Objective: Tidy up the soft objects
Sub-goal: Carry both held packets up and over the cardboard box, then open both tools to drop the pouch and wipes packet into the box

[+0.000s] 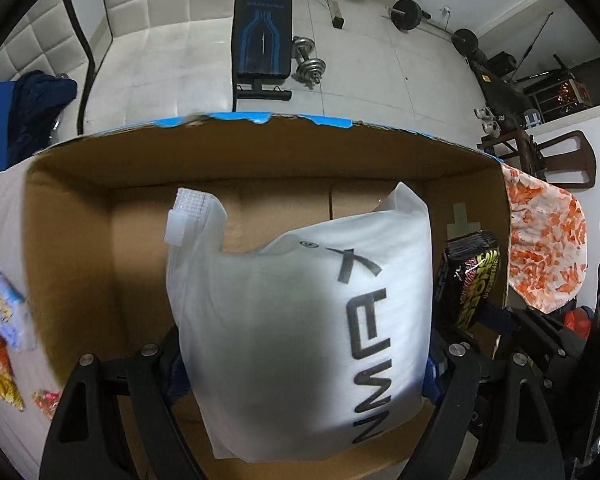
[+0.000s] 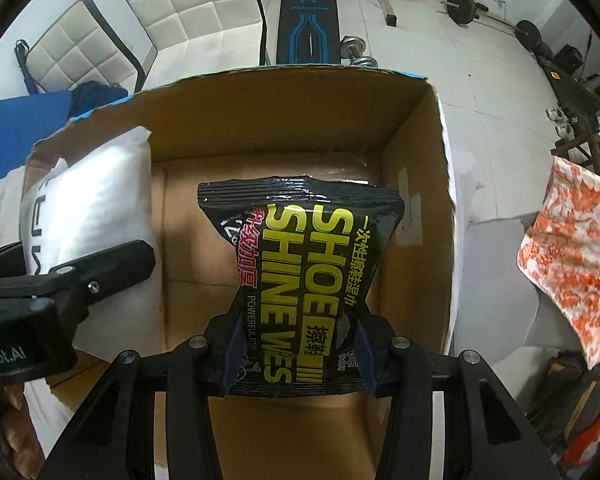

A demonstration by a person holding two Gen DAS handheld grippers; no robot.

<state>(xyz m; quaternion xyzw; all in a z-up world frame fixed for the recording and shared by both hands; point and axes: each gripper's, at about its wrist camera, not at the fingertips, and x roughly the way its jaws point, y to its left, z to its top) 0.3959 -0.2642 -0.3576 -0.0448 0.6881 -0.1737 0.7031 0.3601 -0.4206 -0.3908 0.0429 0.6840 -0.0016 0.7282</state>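
Observation:
My left gripper (image 1: pixel 306 364) is shut on a white soft pouch (image 1: pixel 300 320) with black letters and a clear zip tab, held upright inside the open cardboard box (image 1: pixel 260 156). My right gripper (image 2: pixel 296 344) is shut on a black shoe-shine wipes pack (image 2: pixel 304 280) with yellow letters, also held inside the box (image 2: pixel 300 120), to the right of the pouch (image 2: pixel 96 208). The left gripper (image 2: pixel 100 272) shows at the left of the right wrist view. The wipes pack (image 1: pixel 470 280) shows by the box's right wall in the left wrist view.
An orange-and-white patterned cloth (image 1: pixel 544 240) hangs right of the box. Small colourful packets (image 1: pixel 8 312) lie left of it on a white surface. Beyond are a padded white seat (image 2: pixel 204 12), a weight bench (image 1: pixel 262 32), dumbbells (image 1: pixel 308 64) and a wooden chair (image 1: pixel 560 156).

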